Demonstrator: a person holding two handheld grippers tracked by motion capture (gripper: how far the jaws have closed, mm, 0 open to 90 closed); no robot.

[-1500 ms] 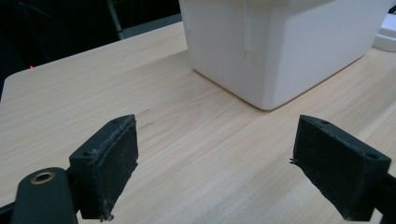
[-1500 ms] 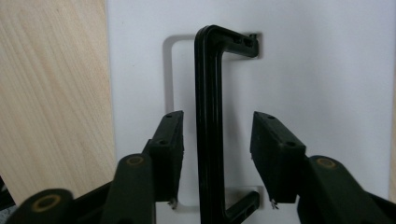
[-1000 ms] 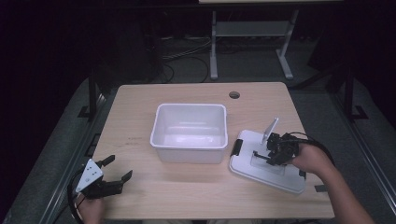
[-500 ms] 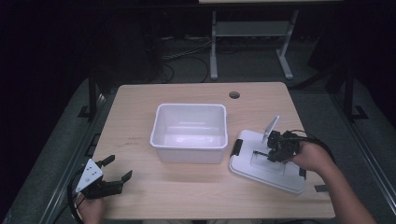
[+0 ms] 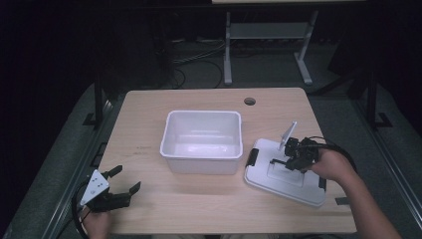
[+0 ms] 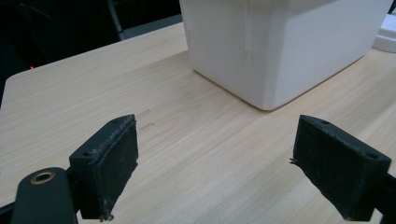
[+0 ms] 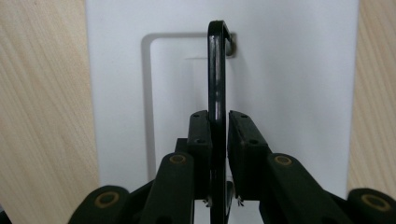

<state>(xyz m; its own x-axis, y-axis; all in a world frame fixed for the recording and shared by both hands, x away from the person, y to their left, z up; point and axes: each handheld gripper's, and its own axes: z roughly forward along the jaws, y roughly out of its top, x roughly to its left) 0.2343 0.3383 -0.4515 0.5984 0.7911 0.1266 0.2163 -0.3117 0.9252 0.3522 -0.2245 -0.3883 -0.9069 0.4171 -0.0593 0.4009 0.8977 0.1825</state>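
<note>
The right gripper point(image 7: 218, 128) has just been closing its jaws and now clamps the thin black handle point(image 7: 216, 70) standing up from the white lid point(image 5: 283, 172), which lies flat on the table point(image 5: 149, 119) just right of the empty white bin point(image 5: 201, 142), probably so it can be lifted over. The left gripper point(image 6: 217, 172) rests released near the table's front left corner, out of the way.

One white tub point(image 5: 201, 141) counted on the table point(image 5: 149, 109), one white lid point(image 5: 283, 172) beside it, one black handle point(image 7: 217, 74) on that lid, two grippers seen, left point(image 5: 124, 181) and right point(image 5: 280, 162).
</note>
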